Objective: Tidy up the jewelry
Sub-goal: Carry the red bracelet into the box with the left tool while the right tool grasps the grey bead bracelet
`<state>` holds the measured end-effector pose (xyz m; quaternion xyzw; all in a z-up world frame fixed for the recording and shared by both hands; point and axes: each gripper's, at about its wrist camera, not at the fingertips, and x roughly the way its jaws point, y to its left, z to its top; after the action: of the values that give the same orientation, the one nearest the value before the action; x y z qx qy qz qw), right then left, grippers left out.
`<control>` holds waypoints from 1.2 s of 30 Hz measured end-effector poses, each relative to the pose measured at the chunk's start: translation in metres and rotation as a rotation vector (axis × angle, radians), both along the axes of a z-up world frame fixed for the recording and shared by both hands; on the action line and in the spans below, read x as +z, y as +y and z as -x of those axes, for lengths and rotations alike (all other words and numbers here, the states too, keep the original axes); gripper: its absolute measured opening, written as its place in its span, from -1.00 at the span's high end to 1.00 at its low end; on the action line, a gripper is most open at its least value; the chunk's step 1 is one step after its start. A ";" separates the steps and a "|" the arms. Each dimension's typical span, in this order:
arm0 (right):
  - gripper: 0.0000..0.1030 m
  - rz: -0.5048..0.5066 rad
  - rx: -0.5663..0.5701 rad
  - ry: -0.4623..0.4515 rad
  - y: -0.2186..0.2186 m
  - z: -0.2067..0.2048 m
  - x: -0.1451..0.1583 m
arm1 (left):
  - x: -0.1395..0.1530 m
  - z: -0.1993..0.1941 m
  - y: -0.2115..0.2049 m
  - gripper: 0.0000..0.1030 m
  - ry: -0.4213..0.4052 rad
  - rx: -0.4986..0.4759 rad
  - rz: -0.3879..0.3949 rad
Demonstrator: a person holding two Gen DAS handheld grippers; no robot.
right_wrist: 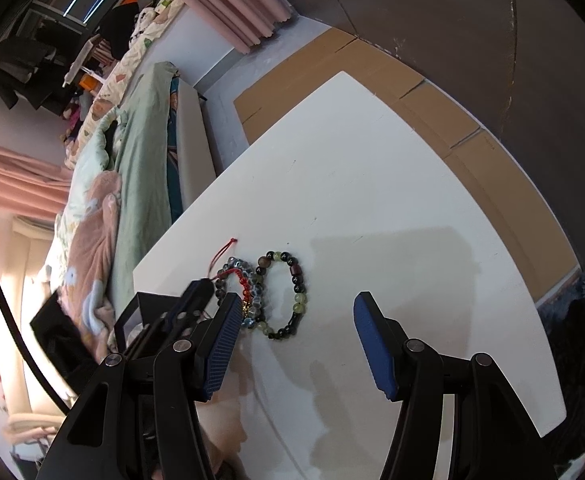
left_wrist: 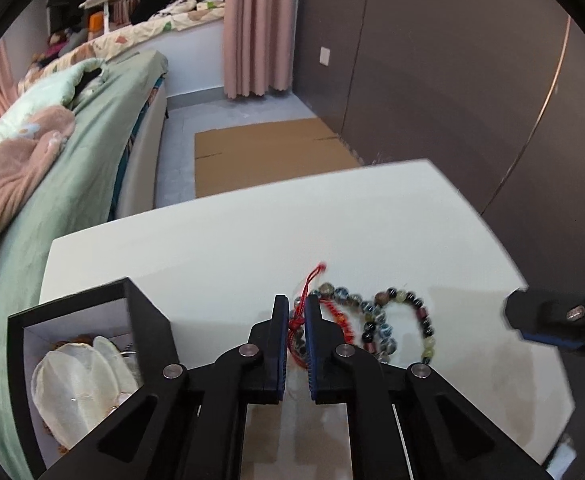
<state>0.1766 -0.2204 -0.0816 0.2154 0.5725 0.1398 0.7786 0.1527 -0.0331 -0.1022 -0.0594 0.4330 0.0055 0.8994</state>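
left wrist view, left tool (left_wrist: pixel 295 310) low, clamped on red cord bracelet (left_wrist: pixel 298 344), right tool (right_wrist: pixel 298 308) tilted, apart

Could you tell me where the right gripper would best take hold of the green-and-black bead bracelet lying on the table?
Probably its right-hand arc, coming from above. The green-and-black bead bracelet lies flat on the white table as an open ring; its left side nearly touches the blue bead bracelet, while the right side is clear. The right gripper is already open.
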 end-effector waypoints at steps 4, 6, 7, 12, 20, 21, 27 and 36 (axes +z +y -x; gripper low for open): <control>-0.14 0.007 0.004 0.001 0.005 -0.001 -0.002 | 0.016 0.007 0.011 0.84 -0.037 0.013 0.059; -0.14 0.011 0.008 0.002 0.008 -0.002 -0.004 | 0.023 0.009 0.016 0.85 -0.054 0.018 0.081; -0.14 0.012 0.011 0.002 0.010 -0.002 -0.004 | 0.026 0.011 0.018 0.85 -0.063 0.019 0.091; -0.13 -0.008 0.046 0.007 0.026 -0.004 -0.010 | 0.037 0.018 0.025 0.85 -0.091 0.018 0.110; 0.34 -0.015 0.111 0.028 0.060 -0.012 -0.025 | 0.047 0.026 0.042 0.85 -0.109 0.031 0.128; 0.35 -0.005 0.113 0.031 0.064 -0.013 -0.028 | 0.049 0.028 0.045 0.85 -0.111 0.034 0.130; 0.35 0.041 0.099 0.062 0.074 -0.017 -0.042 | 0.057 0.039 0.061 0.85 -0.130 0.046 0.135; 0.77 0.077 0.086 0.022 0.080 -0.016 -0.040 | 0.074 0.063 0.084 0.84 -0.149 0.060 0.150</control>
<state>0.1925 -0.1402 -0.1212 0.1619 0.5947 0.1489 0.7733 0.0893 0.0509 -0.0283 -0.1397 0.3622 -0.0042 0.9216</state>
